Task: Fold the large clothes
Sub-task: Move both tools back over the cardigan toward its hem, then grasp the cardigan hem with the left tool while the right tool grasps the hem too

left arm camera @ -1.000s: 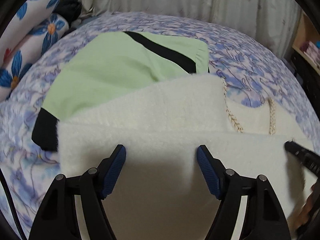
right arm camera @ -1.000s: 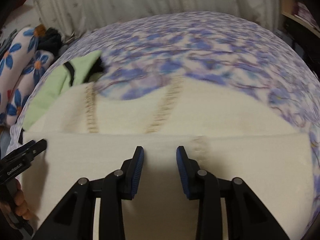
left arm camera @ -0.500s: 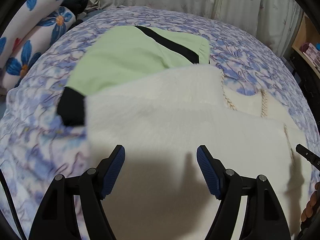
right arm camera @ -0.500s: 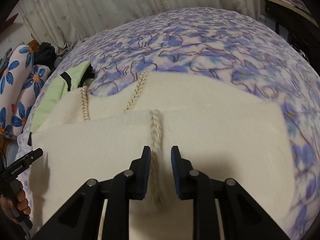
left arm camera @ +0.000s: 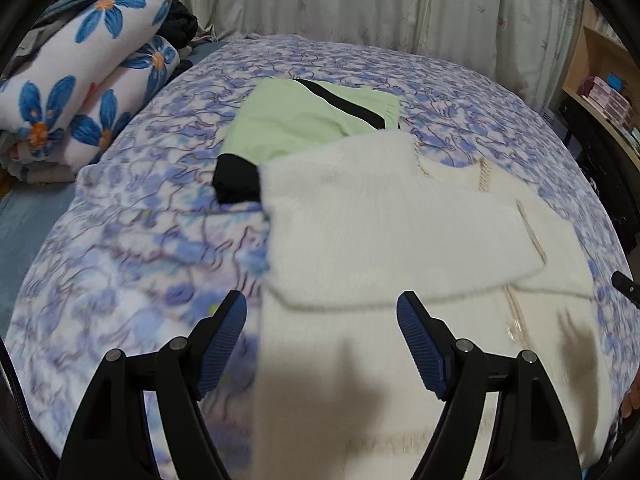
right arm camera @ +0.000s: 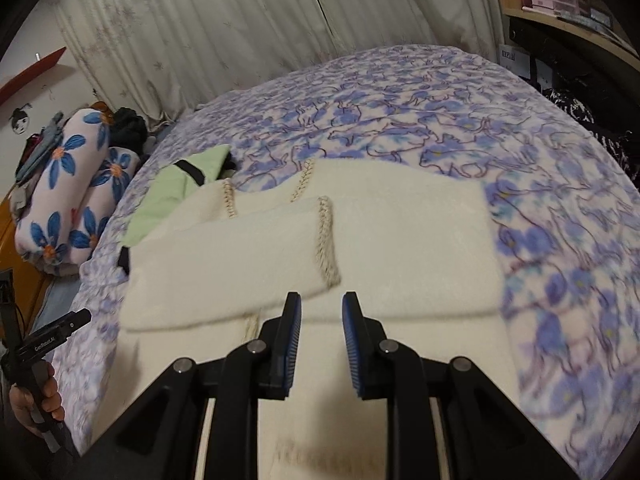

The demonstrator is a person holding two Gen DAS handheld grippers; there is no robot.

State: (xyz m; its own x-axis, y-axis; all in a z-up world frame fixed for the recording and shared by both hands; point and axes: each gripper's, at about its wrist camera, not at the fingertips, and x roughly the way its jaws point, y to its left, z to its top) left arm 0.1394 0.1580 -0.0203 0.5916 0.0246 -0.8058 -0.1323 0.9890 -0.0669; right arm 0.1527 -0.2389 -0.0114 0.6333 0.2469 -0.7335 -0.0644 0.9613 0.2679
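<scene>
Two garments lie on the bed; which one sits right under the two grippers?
The cream knit garment with braided trim; the green garment with black bands lies farther away, partly beneath it.

Left gripper (left arm camera: 322,318) angled downward, jaws opening and empty, right gripper (right arm camera: 320,322) jaws narrowly apart, empty

Small white lettering, too blurred to read, on left tool (right arm camera: 56,336).

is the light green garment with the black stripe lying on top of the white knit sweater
No, the light green garment lies partly under the white knit sweater, whose edge overlaps it.
</scene>
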